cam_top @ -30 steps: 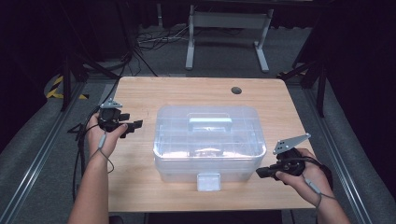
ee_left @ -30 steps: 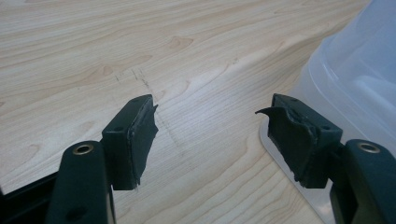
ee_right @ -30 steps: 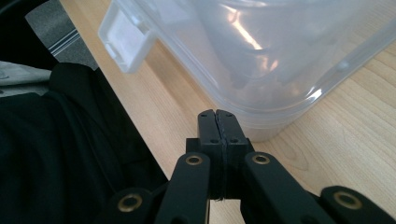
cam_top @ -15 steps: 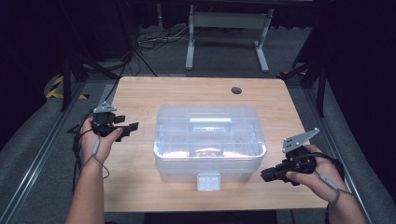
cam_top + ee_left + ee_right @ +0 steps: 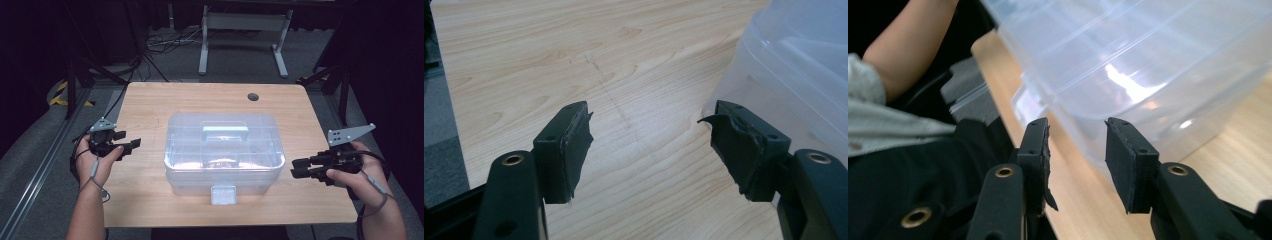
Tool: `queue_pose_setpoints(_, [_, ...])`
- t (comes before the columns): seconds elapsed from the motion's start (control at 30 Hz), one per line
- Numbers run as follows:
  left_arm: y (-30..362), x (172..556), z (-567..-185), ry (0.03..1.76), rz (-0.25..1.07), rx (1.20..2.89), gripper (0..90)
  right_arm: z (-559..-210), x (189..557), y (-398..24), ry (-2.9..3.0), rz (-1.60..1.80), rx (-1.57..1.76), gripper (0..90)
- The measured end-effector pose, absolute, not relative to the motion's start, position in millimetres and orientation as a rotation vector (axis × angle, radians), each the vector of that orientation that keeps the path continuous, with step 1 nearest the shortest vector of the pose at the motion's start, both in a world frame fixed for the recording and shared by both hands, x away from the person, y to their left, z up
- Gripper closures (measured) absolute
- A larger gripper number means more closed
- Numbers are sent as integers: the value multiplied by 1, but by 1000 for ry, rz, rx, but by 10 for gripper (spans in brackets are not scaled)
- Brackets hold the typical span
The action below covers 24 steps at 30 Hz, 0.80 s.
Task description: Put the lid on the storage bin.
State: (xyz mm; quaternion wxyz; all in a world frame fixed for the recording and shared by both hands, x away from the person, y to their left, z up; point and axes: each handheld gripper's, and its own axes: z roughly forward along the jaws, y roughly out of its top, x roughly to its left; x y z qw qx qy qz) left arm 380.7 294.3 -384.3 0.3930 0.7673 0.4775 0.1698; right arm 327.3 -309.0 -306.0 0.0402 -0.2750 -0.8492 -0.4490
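A clear plastic storage box with a lid, a top handle and a front latch stands in the middle of the wooden table. My left gripper hovers left of the box, open, with bare tabletop between its pads. My right gripper is off the box's right end and a little above the table; its jaws have just been opening and hold nothing. In the right gripper view the box looms just beyond the open gripper.
A round cable hole sits at the table's far right. Metal frame legs and cables lie on the floor behind the table. A rail runs along the left side. A forearm shows in the right gripper view.
The right gripper has drawn away from the box's right end, risen and opened. The left gripper has shifted a little away from the box toward the table's left edge.
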Motion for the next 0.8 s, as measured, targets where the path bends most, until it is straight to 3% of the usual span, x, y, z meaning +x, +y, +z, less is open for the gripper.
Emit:
queue_pose_setpoints(0.23, [295,379,-387,1222,425,1943,329,-300,335,-337,-2603,-1569,-1096,582])
queue_pose_setpoints(0.4, [295,381,-387,1232,425,1941,329,-305,344,-352,-2602,-1666,-1224,508])
queue_pose_setpoints(0.8, [291,389,-391,1233,434,1962,326,-339,371,-386,-2664,-1602,-1515,431])
